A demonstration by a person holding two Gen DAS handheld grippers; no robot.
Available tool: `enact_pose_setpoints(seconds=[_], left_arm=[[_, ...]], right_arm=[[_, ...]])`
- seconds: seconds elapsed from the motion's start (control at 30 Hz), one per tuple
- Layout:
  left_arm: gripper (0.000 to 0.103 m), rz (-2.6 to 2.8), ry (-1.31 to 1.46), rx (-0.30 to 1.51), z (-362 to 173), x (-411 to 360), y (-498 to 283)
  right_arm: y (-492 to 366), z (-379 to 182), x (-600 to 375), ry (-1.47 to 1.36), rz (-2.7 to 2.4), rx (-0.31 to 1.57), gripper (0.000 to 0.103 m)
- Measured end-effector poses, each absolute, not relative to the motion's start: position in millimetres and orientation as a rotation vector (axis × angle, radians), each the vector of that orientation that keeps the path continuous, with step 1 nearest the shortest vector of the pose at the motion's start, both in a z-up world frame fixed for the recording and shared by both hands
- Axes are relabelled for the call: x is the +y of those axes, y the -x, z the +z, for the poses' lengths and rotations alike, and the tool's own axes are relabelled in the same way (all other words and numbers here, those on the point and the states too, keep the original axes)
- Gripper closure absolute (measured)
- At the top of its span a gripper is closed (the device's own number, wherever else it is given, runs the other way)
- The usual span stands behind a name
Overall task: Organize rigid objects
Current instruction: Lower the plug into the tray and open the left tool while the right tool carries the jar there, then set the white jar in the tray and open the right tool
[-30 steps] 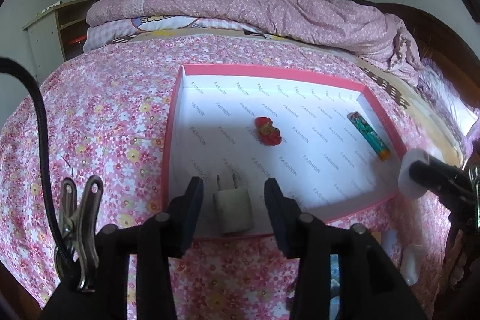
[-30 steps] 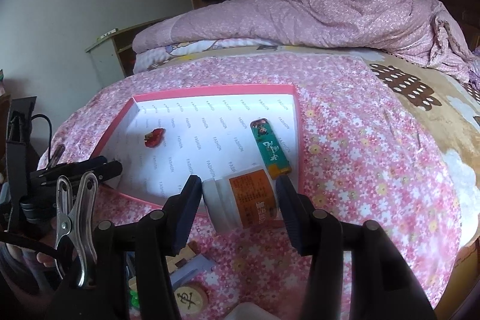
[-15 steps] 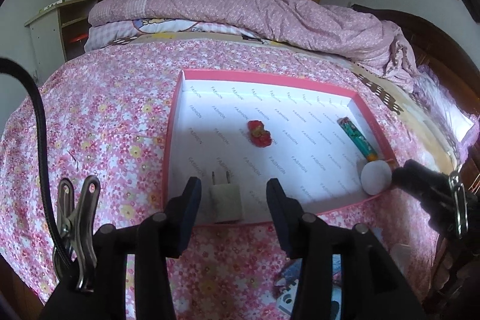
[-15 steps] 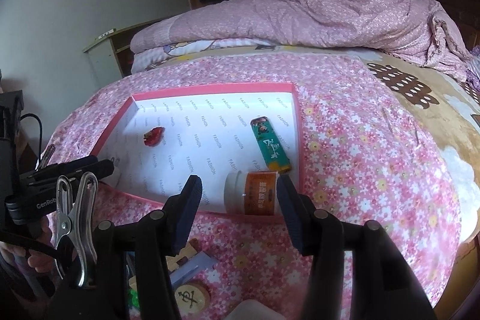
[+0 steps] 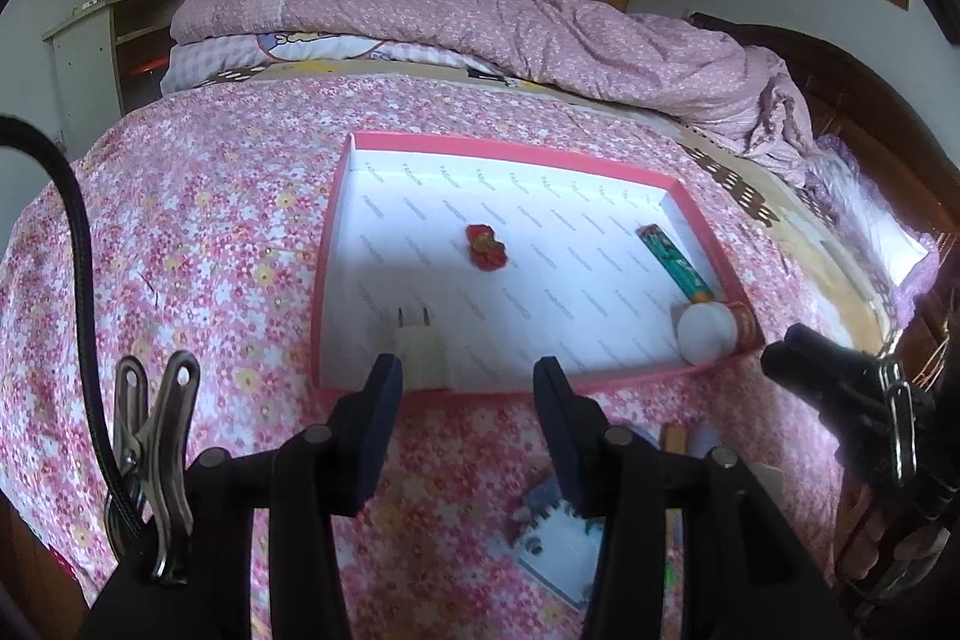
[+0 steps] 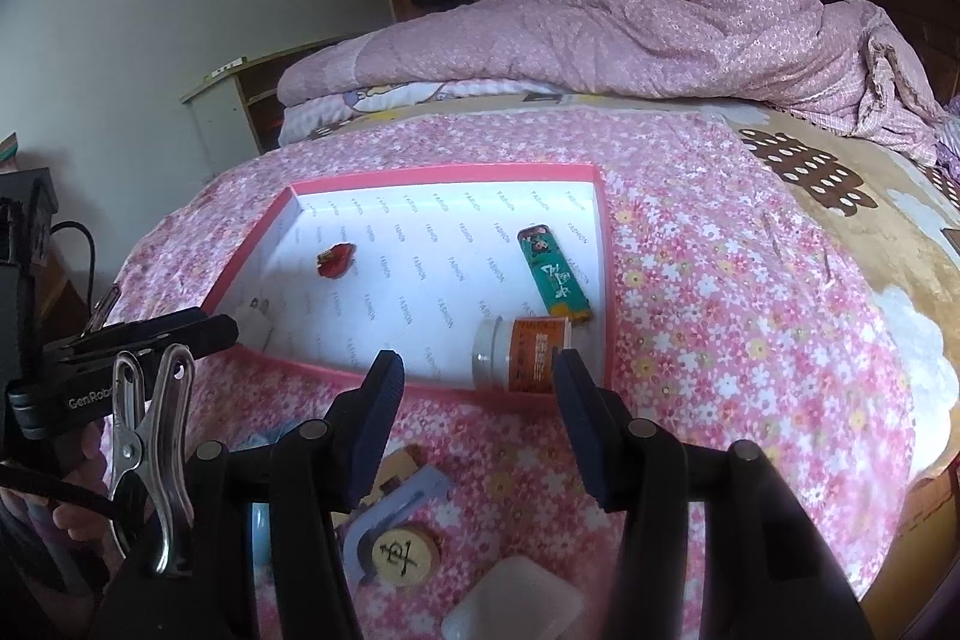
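Both my claws, the left claw point(image 5: 462, 388) and right claw point(image 6: 477, 382), hung parted and empty just short of the pink tray point(image 6: 444, 175), where the charger point(image 5: 420, 349), red trinket point(image 5: 486, 247), lighter point(image 6: 555, 274) and pill bottle point(image 6: 525, 352) already lay. I judged a fresh pick next from the clutter on the near bed. My own claw arms half hid those pieces; I could only make out a wooden chess disc point(image 6: 405, 550).
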State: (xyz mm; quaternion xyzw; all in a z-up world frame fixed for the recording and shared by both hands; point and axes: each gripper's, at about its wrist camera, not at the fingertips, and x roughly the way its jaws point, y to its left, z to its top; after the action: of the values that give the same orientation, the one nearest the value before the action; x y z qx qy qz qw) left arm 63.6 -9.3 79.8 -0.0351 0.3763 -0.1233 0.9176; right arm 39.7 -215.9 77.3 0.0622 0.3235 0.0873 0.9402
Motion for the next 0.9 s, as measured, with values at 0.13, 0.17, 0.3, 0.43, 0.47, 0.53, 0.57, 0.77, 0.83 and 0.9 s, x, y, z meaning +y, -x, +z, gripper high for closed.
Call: enact_pose_setpoints(seconds=[0.13, 0.17, 0.3, 0.43, 0.47, 0.53, 0.57, 0.77, 0.83, 0.9], left_arm=[[0.055, -0.273, 0.055, 0.792, 79, -14, -51], [0.055, -0.276, 0.040, 0.797, 78, -17, -48], [0.055, -0.285, 0.000, 0.805, 75, -25, -38], [0.055, -0.313, -0.010, 0.818, 72, -30, -29], [0.055, -0.321, -0.012, 0.821, 72, -32, -28], [0.055, -0.336, -0.015, 0.828, 70, -33, -23], [0.055, -0.344, -0.015, 0.834, 69, -34, -21], [0.055, -0.394, -0.013, 0.857, 63, -39, 1], [0.055, -0.413, -0.028, 0.858, 61, -43, 9], [0.055, -0.429, -0.051, 0.858, 59, -48, 13]], right_arm=[[-28, 74, -220, -0.140, 0.185, 0.676, 0.050], [-24, 73, -221, -0.143, 0.184, 0.680, 0.050], [-14, 69, -225, -0.150, 0.173, 0.694, 0.050], [-3, 65, -226, -0.145, 0.170, 0.713, 0.050], [1, 63, -226, -0.136, 0.167, 0.719, 0.050], [6, 61, -226, -0.127, 0.164, 0.727, 0.050], [9, 59, -227, -0.122, 0.161, 0.735, 0.050], [24, 48, -227, -0.103, 0.141, 0.805, 0.050], [28, 46, -225, -0.091, 0.145, 0.816, 0.050], [30, 44, -223, -0.082, 0.148, 0.820, 0.050]])
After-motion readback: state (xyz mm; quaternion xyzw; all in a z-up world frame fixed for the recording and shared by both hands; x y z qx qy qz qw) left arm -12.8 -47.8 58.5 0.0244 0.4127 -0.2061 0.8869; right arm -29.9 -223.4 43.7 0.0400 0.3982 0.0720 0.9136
